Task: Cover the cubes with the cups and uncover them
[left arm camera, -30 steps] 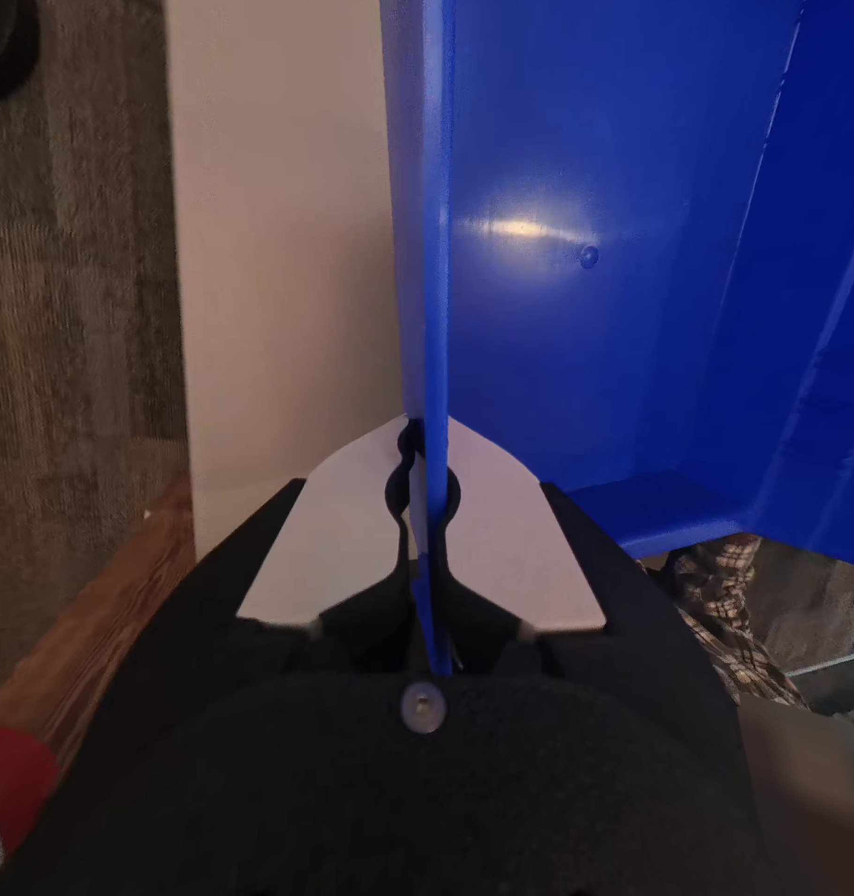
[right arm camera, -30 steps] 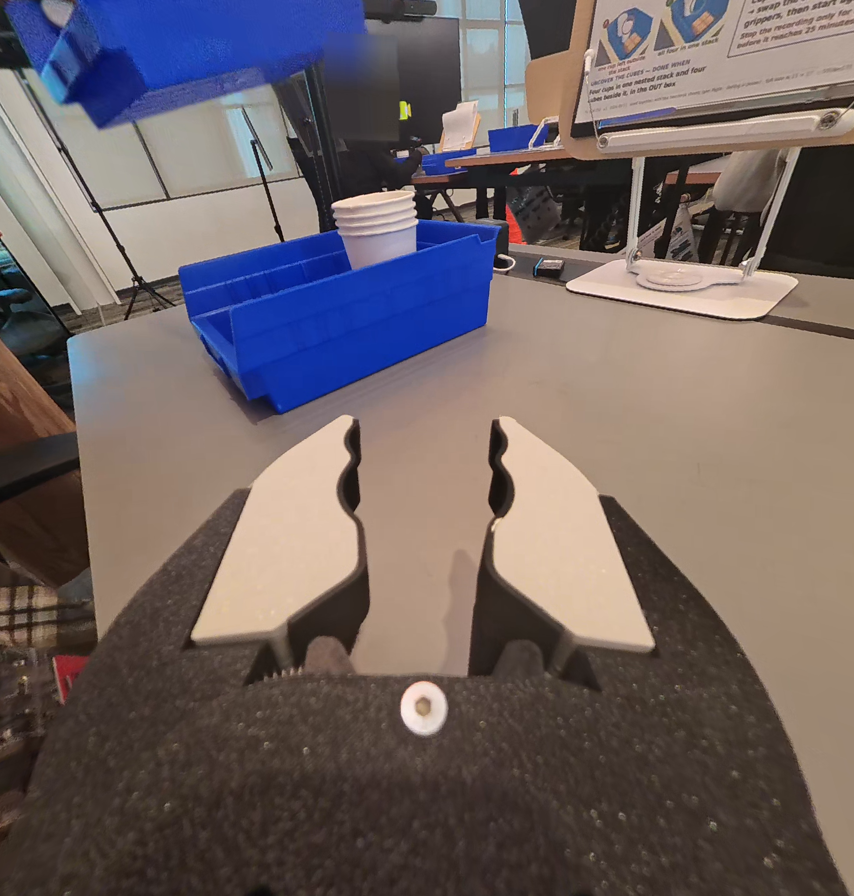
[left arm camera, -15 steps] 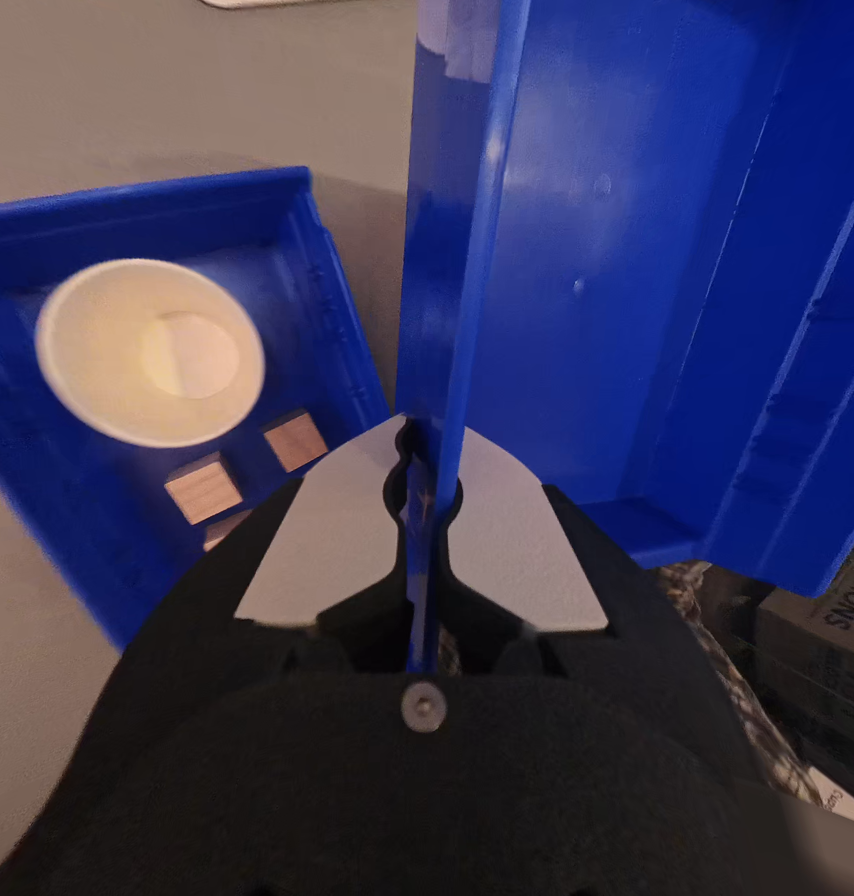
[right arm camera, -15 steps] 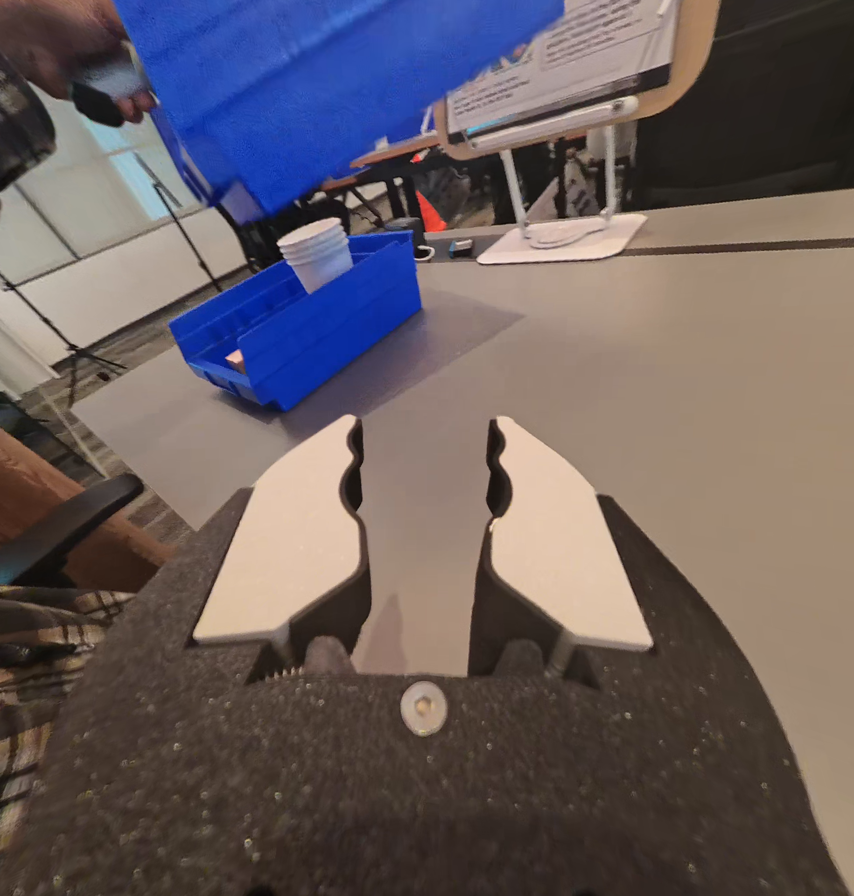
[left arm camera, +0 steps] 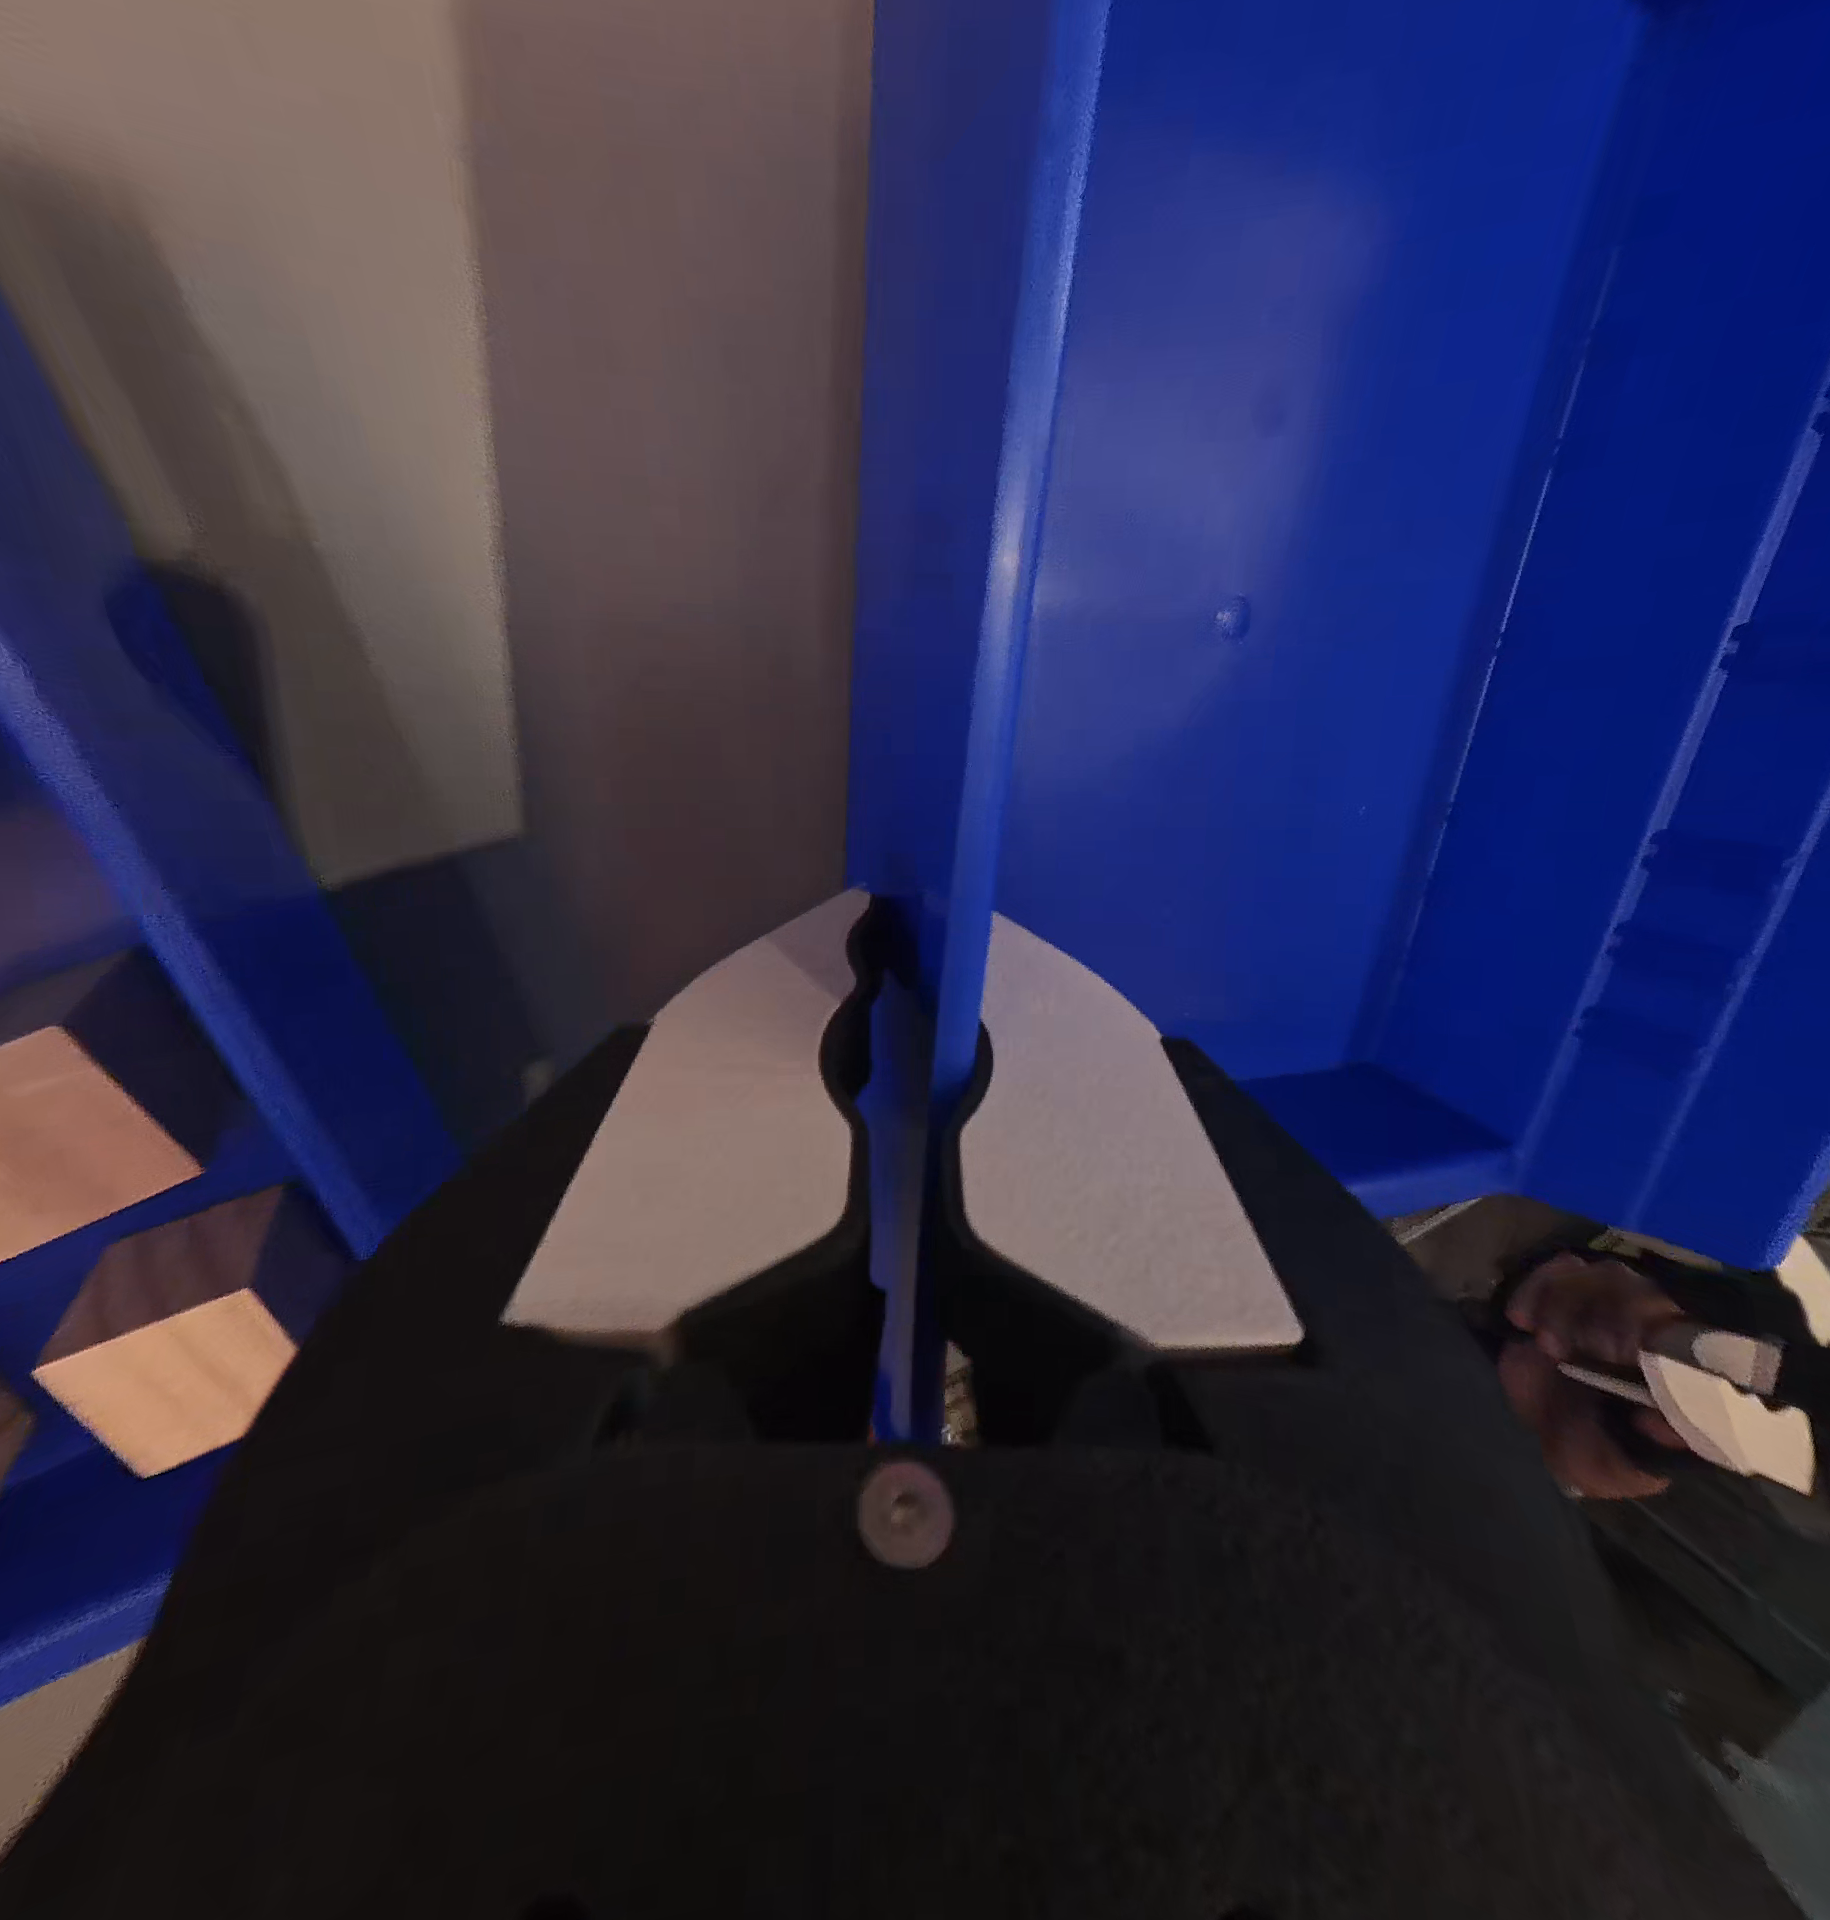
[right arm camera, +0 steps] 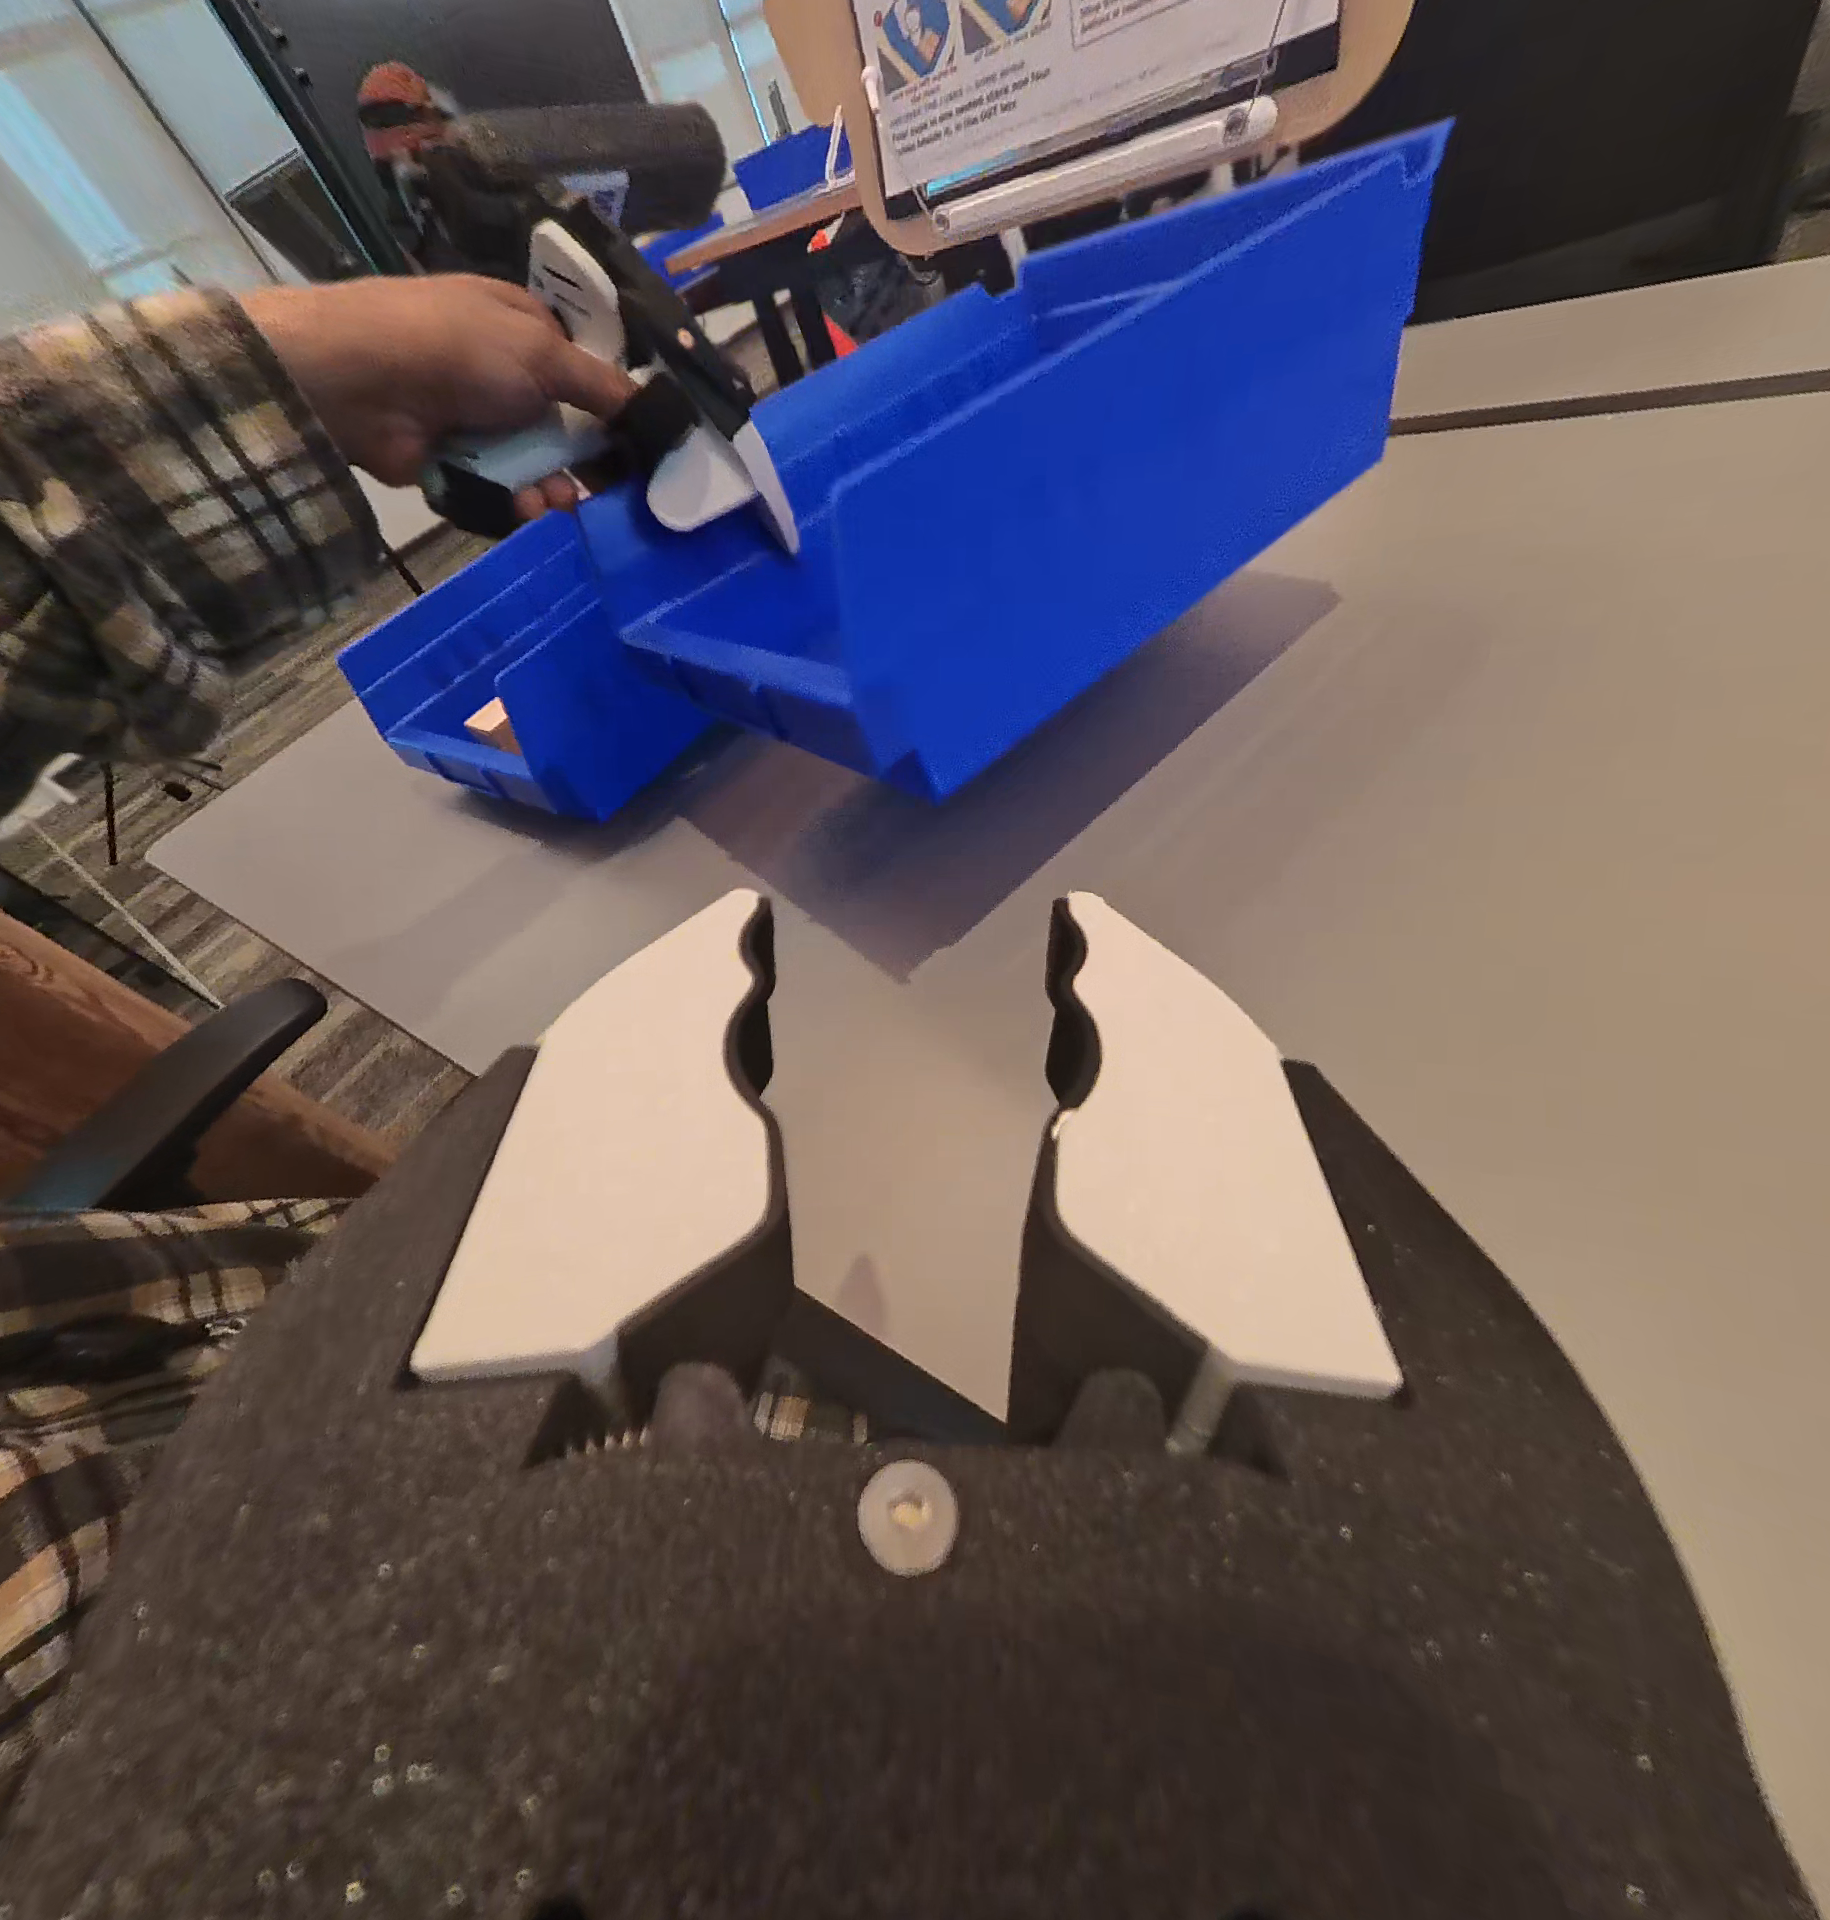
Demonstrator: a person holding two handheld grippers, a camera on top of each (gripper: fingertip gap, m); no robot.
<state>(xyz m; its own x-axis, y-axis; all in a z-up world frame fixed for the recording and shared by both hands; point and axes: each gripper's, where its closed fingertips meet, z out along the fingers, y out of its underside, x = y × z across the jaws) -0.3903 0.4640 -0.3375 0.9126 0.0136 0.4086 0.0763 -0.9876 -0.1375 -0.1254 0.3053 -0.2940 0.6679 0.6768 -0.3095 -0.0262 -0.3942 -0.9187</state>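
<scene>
My left gripper (left arm camera: pixel 916 935) is shut on the side wall of an empty blue bin (left arm camera: pixel 1306 520). In the right wrist view this bin (right arm camera: pixel 1046 540) hangs tilted, low over the grey table (right arm camera: pixel 1513 831), with the left gripper (right arm camera: pixel 724 478) clamped on its rim. Just left of it a second blue bin (left arm camera: pixel 215 831) rests on the table and holds wooden cubes (left arm camera: pixel 59 1122), (left arm camera: pixel 163 1382); one cube (right arm camera: pixel 490 722) shows in the right wrist view. The cups are hidden. My right gripper (right arm camera: pixel 911 914) is open and empty over the table's near edge.
A document stand with a printed sheet (right arm camera: pixel 1077 125) stands behind the bins. A plaid sleeve and hand (right arm camera: pixel 111 520) hold the left gripper. A black chair armrest (right arm camera: pixel 163 1091) and wooden furniture lie off the table's left edge. The right gripper and its hand also show in the left wrist view (left arm camera: pixel 1721 1382).
My left gripper has carried the empty bin down from high in the air to just beside the bin with the cubes. The cups are now hidden behind it. My right gripper stays open.
</scene>
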